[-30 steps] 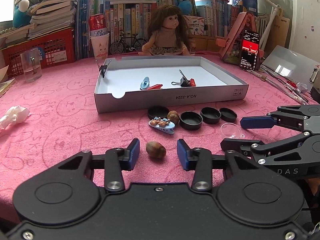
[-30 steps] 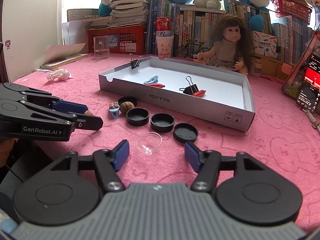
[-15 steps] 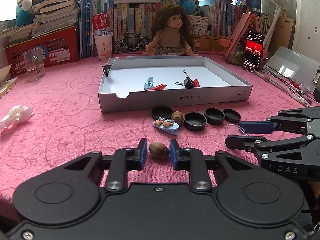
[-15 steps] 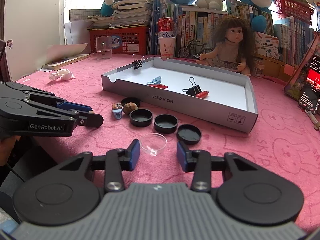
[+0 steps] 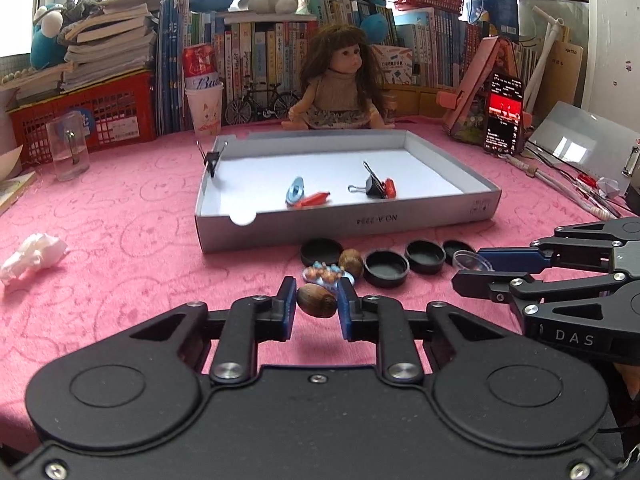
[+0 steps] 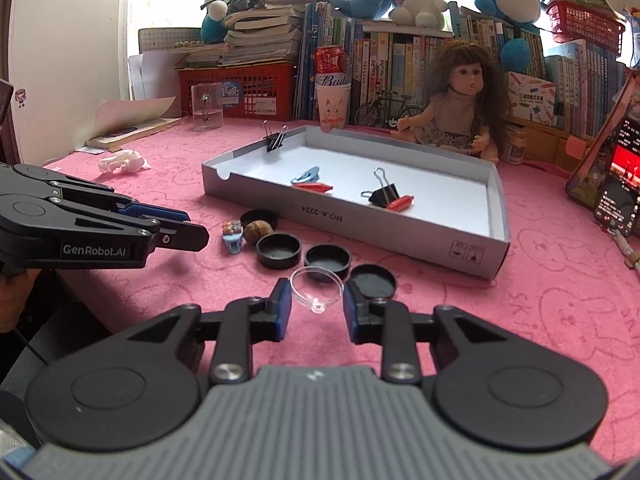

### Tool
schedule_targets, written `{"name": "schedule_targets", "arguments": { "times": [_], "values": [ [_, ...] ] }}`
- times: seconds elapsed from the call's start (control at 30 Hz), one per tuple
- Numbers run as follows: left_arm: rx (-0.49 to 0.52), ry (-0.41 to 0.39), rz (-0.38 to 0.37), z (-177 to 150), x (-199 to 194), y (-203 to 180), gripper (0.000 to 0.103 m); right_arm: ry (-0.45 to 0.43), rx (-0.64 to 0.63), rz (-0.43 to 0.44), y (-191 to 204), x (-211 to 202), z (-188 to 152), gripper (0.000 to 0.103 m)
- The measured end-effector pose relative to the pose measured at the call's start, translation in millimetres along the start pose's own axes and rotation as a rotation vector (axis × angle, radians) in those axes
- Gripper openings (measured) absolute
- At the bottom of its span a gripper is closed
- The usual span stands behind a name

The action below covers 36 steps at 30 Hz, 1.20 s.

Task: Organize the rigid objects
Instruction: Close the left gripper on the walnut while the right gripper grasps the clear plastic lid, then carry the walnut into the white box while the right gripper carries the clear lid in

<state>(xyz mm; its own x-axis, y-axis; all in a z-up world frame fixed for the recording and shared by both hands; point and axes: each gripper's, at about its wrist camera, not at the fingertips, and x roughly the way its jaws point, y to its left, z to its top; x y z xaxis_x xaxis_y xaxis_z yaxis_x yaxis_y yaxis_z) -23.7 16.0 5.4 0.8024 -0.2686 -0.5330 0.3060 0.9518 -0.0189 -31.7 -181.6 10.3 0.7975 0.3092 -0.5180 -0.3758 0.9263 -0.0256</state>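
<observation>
My left gripper is shut on a brown walnut and holds it just above the pink cloth. My right gripper is shut on a clear plastic lid, lifted off the cloth; it also shows in the left wrist view. The grey cardboard tray lies ahead with a blue clip, red clips and a black binder clip inside. In front of it lie several black caps, a second walnut and a decorated hair clip.
A doll, books, a red basket, a paper cup and a phone line the back. A clear glass and crumpled tissue are at left. Pens lie at right.
Both grippers closed: the left on the walnut, the right on the clear lid. Both objects have risen off the cloth and moved toward the tray.
</observation>
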Motion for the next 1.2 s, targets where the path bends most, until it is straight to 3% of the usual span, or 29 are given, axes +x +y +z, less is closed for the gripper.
{"name": "schedule_targets", "arguments": {
  "times": [0.4,0.8,1.2],
  "values": [
    [-0.013,-0.045,0.036,30.9,7.7,8.0,0.021,-0.051,0.024,-0.067,-14.2,2.9,18.2,0.033],
    [-0.054,-0.065,0.072,73.7,39.7,22.9,0.021,-0.076,0.04,-0.154,-30.4,14.9,42.4,0.033],
    [-0.064,-0.04,0.07,90.6,72.2,27.1,0.021,-0.071,0.1,-0.221,-56.5,37.1,56.9,0.033]
  ]
}}
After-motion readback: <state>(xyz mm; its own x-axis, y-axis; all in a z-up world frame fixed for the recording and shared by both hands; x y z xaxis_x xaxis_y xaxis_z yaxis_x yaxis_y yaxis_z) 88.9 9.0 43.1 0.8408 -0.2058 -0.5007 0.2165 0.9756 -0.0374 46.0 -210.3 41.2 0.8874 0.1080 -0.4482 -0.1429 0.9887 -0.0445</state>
